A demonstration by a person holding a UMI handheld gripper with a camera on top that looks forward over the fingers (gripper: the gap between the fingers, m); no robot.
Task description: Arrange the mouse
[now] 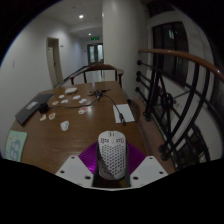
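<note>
A white computer mouse (110,153) with a honeycomb-perforated shell stands between my gripper's fingers, its nose pointing away from me. My gripper (110,165) is shut on it: both purple pads (90,157) press against its sides. The mouse is held over the near part of a long wooden table (85,128). Its underside and rear are hidden by the fingers.
Several small white objects (64,125) lie across the table's middle and far left. A white sheet (123,111) lies at the right, another paper (15,145) at the near left edge. A dark device (30,108) sits at far left. A railing (175,90) runs along the right.
</note>
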